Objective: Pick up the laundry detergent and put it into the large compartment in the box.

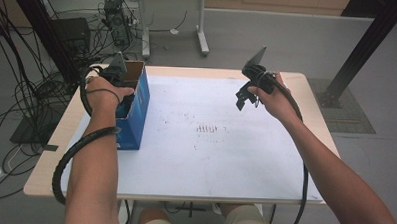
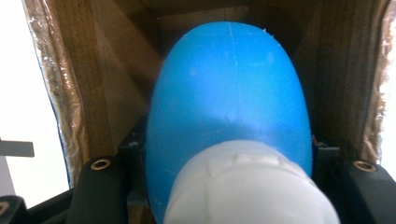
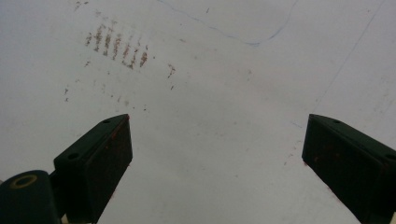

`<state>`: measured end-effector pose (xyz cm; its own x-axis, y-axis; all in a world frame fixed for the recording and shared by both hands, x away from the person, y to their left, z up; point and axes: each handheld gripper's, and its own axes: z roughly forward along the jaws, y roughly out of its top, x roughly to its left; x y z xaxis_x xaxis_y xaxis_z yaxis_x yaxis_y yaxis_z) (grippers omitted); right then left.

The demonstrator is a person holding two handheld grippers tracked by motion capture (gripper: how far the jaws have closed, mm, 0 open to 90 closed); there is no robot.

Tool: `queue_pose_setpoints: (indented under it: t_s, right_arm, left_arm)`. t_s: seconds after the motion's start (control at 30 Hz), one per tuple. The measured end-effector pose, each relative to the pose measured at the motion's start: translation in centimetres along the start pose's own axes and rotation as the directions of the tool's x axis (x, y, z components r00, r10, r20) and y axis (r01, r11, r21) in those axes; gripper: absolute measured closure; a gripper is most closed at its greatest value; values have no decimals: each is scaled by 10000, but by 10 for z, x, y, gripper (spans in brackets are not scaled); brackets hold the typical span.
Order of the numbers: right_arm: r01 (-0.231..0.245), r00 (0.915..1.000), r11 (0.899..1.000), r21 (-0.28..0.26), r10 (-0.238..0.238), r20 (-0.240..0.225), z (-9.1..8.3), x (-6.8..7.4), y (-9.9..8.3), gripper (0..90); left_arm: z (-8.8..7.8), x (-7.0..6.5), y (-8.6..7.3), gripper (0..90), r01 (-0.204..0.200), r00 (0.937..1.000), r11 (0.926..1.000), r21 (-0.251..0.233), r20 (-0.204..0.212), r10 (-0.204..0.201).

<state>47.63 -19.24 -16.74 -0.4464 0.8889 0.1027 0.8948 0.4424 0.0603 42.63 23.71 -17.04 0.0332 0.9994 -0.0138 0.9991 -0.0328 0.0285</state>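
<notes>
A blue bottle (image 2: pixel 229 93) with a white cap (image 2: pixel 247 186) points down into an open blue cardboard box (image 1: pixel 136 115) at the table's left side. My left gripper (image 2: pixel 229 144) is shut on the bottle, its black jaws pressing on both sides, with the brown inner walls (image 2: pixel 107 84) close around. In the high view the left gripper (image 1: pixel 122 92) reaches into the box top, its fingertips hidden. My right gripper (image 1: pixel 244 98) hangs above the table's far right part. Its jaws (image 3: pixel 217 149) stand wide open, nothing between them.
A white sheet (image 1: pixel 209 162) covers the wooden table and bears reddish-brown smudges (image 1: pixel 208 128) near its middle (image 3: pixel 116 44). Cables (image 1: pixel 17 90) lie on the floor at left. Another table's legs (image 1: pixel 201 37) stand behind, and a black post (image 1: pixel 364 47) stands at right.
</notes>
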Motion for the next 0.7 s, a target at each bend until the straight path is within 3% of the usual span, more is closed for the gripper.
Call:
queue_pose_setpoints:
  t_s: [0.7]
  right_arm:
    - [3,10000,10000,-1,-3,-4,0,1,0,86]
  left_arm:
    - [0,0,0,372,22,10000,10000,19,19,-22]
